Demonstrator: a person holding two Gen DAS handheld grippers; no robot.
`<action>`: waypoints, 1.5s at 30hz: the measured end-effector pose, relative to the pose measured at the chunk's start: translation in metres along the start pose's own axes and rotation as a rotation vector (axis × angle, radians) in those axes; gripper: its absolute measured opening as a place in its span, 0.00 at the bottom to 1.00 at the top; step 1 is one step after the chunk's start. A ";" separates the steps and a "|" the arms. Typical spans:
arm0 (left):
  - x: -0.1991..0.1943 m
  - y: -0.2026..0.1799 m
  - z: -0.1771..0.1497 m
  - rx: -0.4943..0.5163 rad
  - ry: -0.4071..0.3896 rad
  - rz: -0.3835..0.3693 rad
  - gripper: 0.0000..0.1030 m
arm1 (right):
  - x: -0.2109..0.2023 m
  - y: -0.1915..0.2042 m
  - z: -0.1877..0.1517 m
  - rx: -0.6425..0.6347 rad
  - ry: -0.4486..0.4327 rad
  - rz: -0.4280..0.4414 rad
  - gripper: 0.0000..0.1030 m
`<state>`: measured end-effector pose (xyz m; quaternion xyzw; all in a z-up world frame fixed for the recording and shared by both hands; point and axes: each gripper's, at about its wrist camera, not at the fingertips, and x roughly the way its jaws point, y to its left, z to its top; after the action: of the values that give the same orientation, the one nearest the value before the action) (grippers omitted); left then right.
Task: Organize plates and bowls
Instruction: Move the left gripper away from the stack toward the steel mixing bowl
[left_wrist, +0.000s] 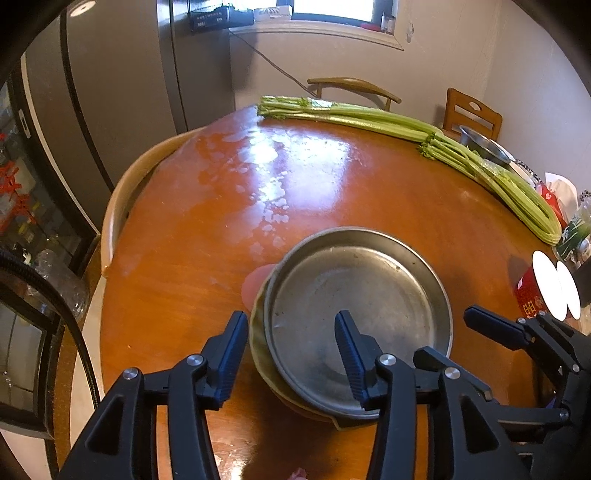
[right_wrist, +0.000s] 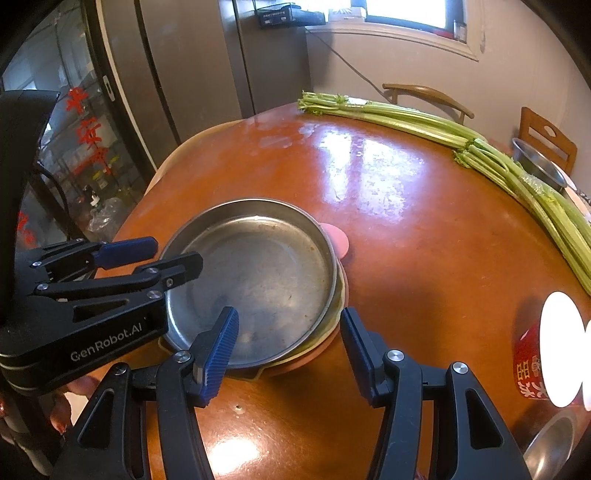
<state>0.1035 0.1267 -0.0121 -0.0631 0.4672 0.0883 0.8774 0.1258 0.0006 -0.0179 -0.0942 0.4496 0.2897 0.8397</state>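
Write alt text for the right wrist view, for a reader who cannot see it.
A round metal plate tops a small stack of dishes on a glossy wooden table, with the right gripper open astride its near rim. The left gripper reaches in over the far-left rim; celery lies along the table's back edge.

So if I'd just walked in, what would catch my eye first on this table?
Probably the steel pan stacked on other plates at the near edge of the orange table, with the left tool and right tool straddling its rim from either side. Then the long celery lying across the far side.
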 end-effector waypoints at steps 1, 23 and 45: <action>-0.002 0.000 0.001 0.002 -0.004 0.002 0.48 | 0.000 -0.001 0.001 0.001 -0.004 0.001 0.57; -0.025 -0.015 -0.003 0.026 -0.049 0.009 0.49 | -0.039 -0.008 -0.005 0.000 -0.125 -0.067 0.65; -0.056 -0.062 -0.014 0.098 -0.082 -0.002 0.49 | -0.085 -0.037 -0.030 0.070 -0.212 -0.092 0.72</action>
<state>0.0753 0.0585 0.0284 -0.0166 0.4347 0.0670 0.8979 0.0892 -0.0762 0.0297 -0.0541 0.3636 0.2433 0.8976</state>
